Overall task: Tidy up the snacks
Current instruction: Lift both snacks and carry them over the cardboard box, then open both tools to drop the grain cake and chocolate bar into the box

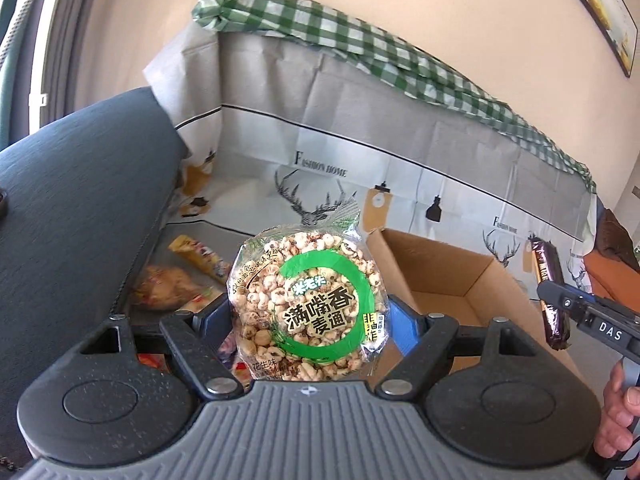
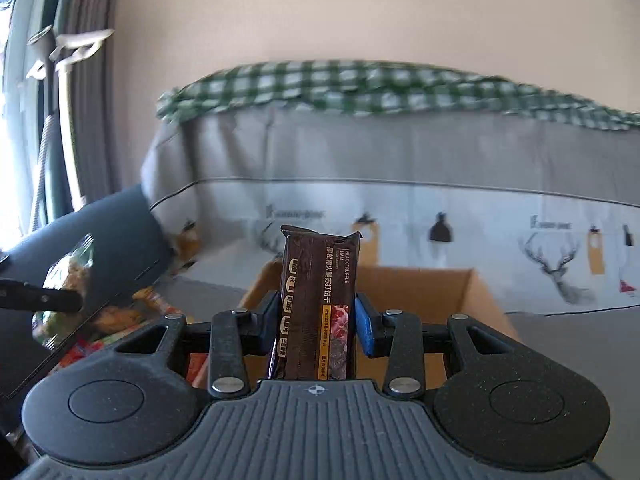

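My left gripper is shut on a round clear pack of puffed-grain snack with a green ring label, held upright in the air. My right gripper is shut on a dark brown cracker pack, standing on end between the blue pads. In the left wrist view the right gripper shows at the right edge with the brown pack and a hand below. An open cardboard box lies behind and below both packs; its rim also shows in the right wrist view.
Loose snack packs lie left of the box, beside a dark cushion. A grey deer-print cover with a green checked cloth on top rises behind. The left gripper's finger pokes in at the left of the right wrist view.
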Demonstrator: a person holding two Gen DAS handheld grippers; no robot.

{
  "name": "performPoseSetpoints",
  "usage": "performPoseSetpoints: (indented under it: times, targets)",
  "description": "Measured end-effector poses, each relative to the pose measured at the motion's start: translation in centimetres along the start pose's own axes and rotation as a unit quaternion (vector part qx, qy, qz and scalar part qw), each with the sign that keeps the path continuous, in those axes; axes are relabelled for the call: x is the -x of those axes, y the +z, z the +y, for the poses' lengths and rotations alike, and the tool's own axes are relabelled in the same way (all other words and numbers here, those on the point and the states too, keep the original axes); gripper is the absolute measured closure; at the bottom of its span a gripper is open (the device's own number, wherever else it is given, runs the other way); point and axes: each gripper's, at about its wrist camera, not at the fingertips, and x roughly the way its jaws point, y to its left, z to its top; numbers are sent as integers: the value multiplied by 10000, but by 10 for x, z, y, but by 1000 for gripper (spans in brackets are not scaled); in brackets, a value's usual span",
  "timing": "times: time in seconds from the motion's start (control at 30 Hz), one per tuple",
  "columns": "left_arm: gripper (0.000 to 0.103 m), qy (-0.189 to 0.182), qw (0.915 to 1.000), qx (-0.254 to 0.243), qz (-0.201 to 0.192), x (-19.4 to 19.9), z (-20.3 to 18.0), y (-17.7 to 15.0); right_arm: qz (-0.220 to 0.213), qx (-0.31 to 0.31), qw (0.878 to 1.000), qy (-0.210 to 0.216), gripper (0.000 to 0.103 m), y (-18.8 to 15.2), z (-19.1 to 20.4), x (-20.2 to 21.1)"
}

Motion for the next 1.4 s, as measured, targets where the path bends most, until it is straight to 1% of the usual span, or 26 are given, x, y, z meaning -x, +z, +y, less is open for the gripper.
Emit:
performPoseSetpoints:
  times: [0.13,0.3,0.37,0.43,0.63,0.8,0.97,1.1,1.2,1.4]
  targets:
    - [20,-193,9997,136,-50,-8,-12,5,-126,56,9999,-100,62,-2,-9,9]
    - [20,-328,9992,180,125,-31,-32,3,-115,143,9995,-268,62,-3,-20,14]
    - [20,-306,9994,83,151,-37,-43,2,-113,125,9993,-342,62,-3,-28,17]
    - [20,-334,9994,-6,20,-39,-52,0,-106,100,9990,-422,62,-3,-36,19]
    - [20,-676,9968,-318,-293,-43,-86,-4,-39,-9,9975,-711,62,-6,-61,23]
    - [20,-956,9931,-629,-242,-53,-116,-12,94,-108,9956,-925,62,-10,-79,22]
    - [20,-1189,9876,-1004,-228,-59,-143,-21,296,-61,9937,-1083,62,-15,-84,17]
    - [20,-1303,9827,-1286,-260,-59,-157,-30,345,-79,9931,-1117,62,-17,-86,16]
    - [20,-1362,9803,-1403,-283,-60,-162,-34,357,-82,9930,-1127,62,-17,-87,17]
    - [19,-1424,9802,-1345,-307,-60,-161,-33,380,-78,9925,-1159,62,-17,-87,16]
